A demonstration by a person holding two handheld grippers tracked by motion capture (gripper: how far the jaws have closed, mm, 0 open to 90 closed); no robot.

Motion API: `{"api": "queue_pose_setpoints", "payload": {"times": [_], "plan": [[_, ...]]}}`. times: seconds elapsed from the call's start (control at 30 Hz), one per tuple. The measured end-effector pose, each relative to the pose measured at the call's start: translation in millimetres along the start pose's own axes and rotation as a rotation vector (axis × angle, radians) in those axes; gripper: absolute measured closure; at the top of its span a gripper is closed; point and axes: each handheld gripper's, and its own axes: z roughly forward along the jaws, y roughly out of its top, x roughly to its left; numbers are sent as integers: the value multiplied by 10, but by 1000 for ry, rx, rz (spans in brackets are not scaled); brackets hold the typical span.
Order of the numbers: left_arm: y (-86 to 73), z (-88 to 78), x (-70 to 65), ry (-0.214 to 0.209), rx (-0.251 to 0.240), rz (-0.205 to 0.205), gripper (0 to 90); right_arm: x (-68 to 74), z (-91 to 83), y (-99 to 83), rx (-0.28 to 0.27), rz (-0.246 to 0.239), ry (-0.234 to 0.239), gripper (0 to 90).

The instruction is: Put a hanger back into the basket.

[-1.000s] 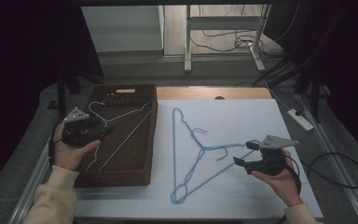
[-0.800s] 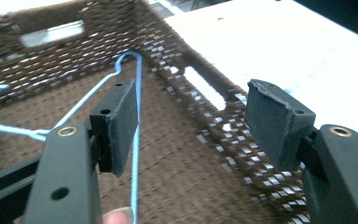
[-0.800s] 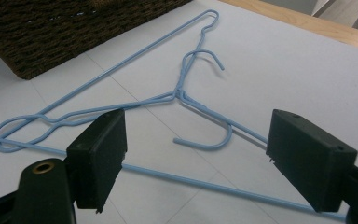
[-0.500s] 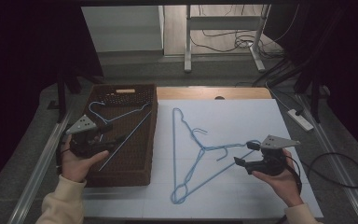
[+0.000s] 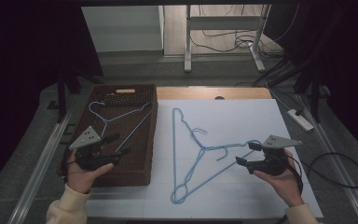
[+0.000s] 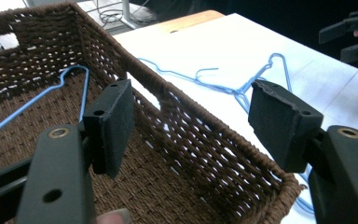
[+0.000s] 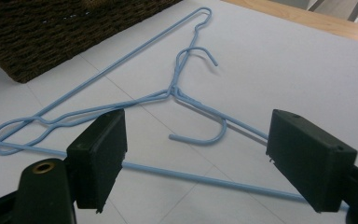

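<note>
A brown wicker basket stands at the table's left with one blue wire hanger lying in it. Two more blue hangers, crossed at their necks, rest on the white sheet. My left gripper hovers over the basket's near left part; its jaws have just been opening and nothing is between them. In the left gripper view its pads frame the basket wall. My right gripper stands open just right of the hangers, and one long wire passes between its jaws, untouched.
A wooden table edge runs behind the sheet. A metal rail borders the basket's left side. On the floor at the right lie a power strip and a black cable loop. Desk legs stand beyond.
My left hand has drawn back toward the basket's near edge, away from the hanger's hook, and its jaws stand a little wider. The right hand and the hangers have not moved.
</note>
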Motion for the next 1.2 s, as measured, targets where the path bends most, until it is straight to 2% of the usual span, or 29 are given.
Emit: {"api": "queue_pose_setpoints", "payload": {"times": [0.37, 0.5, 0.53, 0.8, 0.97, 1.2], "plan": [[-91, 27, -36, -26, 9, -6, 323, 11, 13, -5, 11, 1, -1, 210], [-107, 36, -51, -23, 10, -3, 323, 3, 22, -14, 15, 5, -11, 214], [-110, 41, -55, -22, 12, -1, 321, 1, 28, -16, 16, 11, -29, 224], [-124, 67, -65, -23, 22, 3, 321, 7, 89, -10, 48, 26, -30, 236], [-124, 48, -62, -19, 17, 5, 322, 57, 271, 45, 109, 14, -28, 241], [-165, 60, -62, -7, 29, 13, 322, 70, 491, 130, 144, 15, -10, 249]]}}
